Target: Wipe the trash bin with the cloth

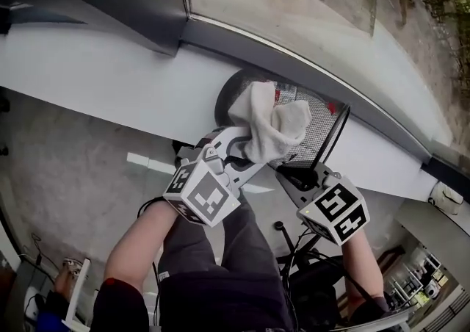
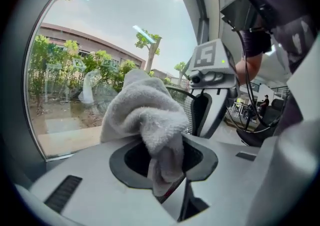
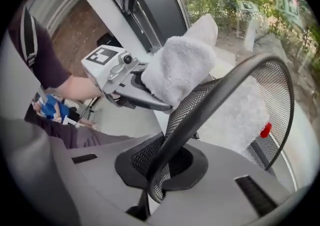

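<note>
Head cam overhead, gripper cams close, cloth (image 1: 268,128) shared

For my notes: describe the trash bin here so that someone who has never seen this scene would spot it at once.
Under the big window runs a white sill, and the trash bin sits in front of it, tilted. It is the only black wire-mesh thing there: the right gripper is clamped on its rim, and the left gripper holds a white cloth against its mesh.

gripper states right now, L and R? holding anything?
left gripper: closed, pinching the white cloth.
right gripper: closed on the rim of the mesh trash bin.
</note>
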`<control>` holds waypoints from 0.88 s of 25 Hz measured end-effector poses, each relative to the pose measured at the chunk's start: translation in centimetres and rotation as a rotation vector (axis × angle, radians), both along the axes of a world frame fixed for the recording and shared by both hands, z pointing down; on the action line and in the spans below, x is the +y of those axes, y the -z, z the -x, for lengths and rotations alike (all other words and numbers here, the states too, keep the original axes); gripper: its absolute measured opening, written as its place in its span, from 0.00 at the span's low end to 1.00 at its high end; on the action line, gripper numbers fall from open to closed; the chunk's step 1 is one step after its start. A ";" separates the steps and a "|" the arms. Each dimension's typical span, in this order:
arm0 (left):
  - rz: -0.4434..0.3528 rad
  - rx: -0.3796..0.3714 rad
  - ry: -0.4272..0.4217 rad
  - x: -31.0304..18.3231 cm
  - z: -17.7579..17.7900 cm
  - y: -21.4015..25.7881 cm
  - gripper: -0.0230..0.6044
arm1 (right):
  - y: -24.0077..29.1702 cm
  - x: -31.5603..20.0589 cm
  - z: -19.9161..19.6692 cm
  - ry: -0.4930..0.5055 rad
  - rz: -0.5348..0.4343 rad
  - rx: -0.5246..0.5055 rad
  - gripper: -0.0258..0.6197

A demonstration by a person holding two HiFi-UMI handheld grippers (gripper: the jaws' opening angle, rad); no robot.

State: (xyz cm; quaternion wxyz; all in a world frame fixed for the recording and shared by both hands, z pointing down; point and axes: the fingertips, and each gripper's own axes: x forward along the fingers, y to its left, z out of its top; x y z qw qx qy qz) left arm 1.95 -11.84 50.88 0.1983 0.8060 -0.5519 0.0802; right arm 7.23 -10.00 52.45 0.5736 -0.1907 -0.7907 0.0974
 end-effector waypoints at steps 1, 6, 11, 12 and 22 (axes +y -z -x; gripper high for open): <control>-0.008 -0.012 -0.029 0.0 -0.5 0.4 0.22 | 0.3 -0.1 0.2 -0.031 0.034 0.008 0.05; -0.013 -0.032 -0.124 0.1 -2.3 1.3 0.22 | 0.8 -1.2 1.7 -0.206 0.212 0.085 0.05; 0.054 -0.050 -0.059 -0.9 -0.6 -0.6 0.22 | 1.8 -2.3 2.7 -0.176 0.160 0.003 0.23; 0.070 -0.063 -0.050 -1.3 -0.6 -1.1 0.22 | 1.7 -3.0 2.0 -0.145 0.093 -0.010 0.32; 0.067 -0.084 -0.073 -4.5 -1.7 -1.0 0.22 | 1.3 -5.6 -2.5 -0.365 0.144 0.014 0.08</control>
